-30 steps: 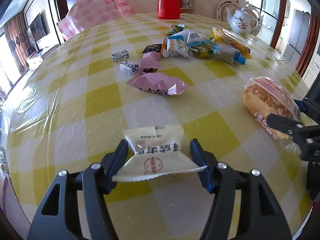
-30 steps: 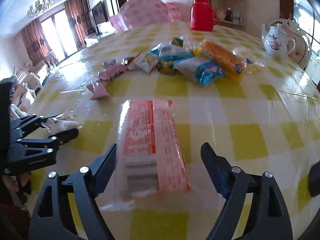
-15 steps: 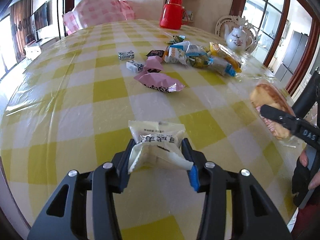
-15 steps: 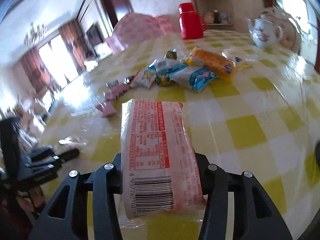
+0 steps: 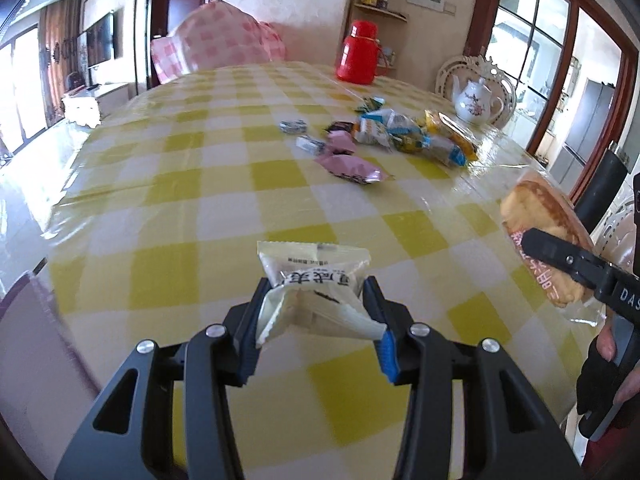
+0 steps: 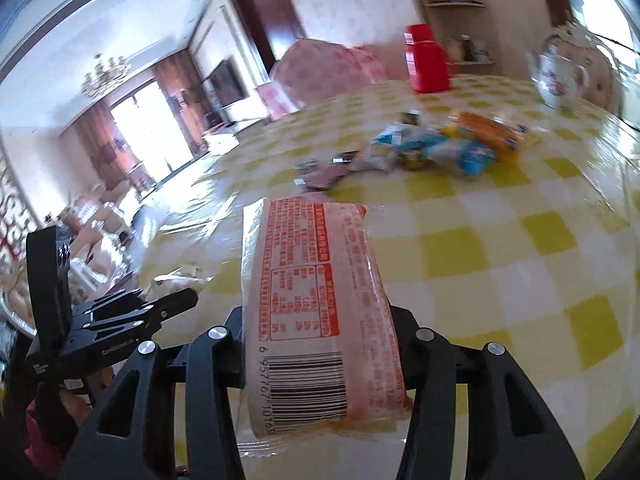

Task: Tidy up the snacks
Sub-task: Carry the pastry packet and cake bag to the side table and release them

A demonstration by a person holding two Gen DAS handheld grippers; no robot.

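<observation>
Both packets lifted – yellow-checked table (image 5: 280, 184) | sunlit room (curtained windows)

A home dining room: a table (image 5: 168, 216) under a yellow-checked cloth, a pink-covered chair (image 5: 224, 48) at its far side, a red flask (image 5: 358, 56), a flowered teapot (image 5: 476, 98), and a chandelier (image 6: 106, 74) and curtained windows far left.

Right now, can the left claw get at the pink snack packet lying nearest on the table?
Probably not yet: the left claw is shut on a cream packet. The checked tablecloth between it and the pink packet looks bare, so only the full claw stands in the way.
</observation>
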